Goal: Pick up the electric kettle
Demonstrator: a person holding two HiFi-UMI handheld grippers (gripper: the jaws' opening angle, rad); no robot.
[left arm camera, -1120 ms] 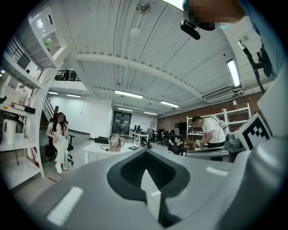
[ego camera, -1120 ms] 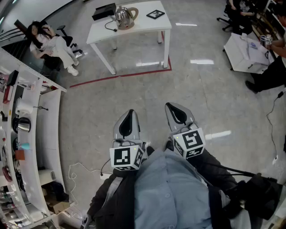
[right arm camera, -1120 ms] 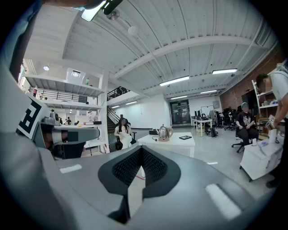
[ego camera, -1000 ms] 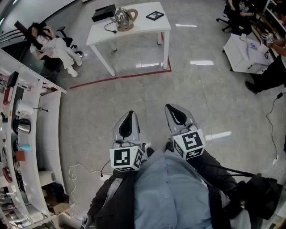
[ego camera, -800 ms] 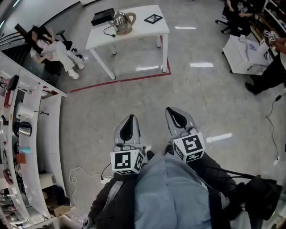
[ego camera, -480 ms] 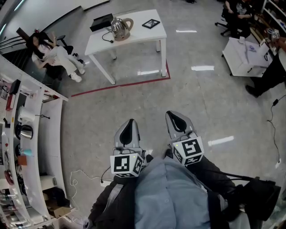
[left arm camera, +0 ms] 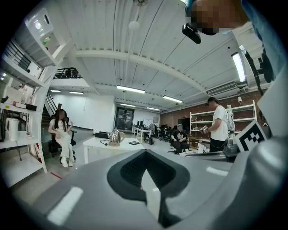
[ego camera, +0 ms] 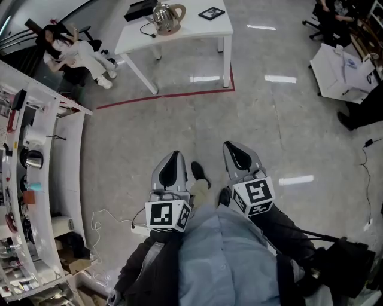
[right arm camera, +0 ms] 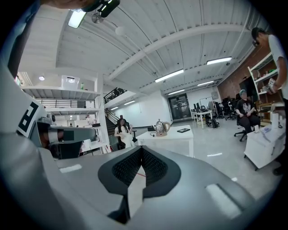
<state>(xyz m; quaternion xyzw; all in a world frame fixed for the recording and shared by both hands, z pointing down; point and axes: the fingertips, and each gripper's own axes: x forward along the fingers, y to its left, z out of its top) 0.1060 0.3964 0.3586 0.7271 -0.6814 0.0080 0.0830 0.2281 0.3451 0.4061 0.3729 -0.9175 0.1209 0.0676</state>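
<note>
The electric kettle (ego camera: 166,16) is shiny steel with a tan handle and stands on a white table (ego camera: 200,28) far ahead, at the top of the head view. The left gripper view shows the kettle (left arm camera: 114,137) small in the distance, and so does the right gripper view (right arm camera: 159,127). My left gripper (ego camera: 173,156) and right gripper (ego camera: 237,147) are held side by side close to my body, over bare floor, several steps short of the table. Both are shut with nothing between their jaws (left arm camera: 144,173) (right arm camera: 140,165).
A black box (ego camera: 140,10) and a small black frame (ego camera: 212,12) share the table. A seated person (ego camera: 75,52) is left of it. White shelving (ego camera: 33,155) lines the left side. Red floor tape (ego camera: 161,95) runs before the table. A white stand (ego camera: 340,67) sits right.
The table and kettle have shifted toward the top edge of the head view. A shoe now shows on the floor between the grippers. Both grippers stay shut by my body.
</note>
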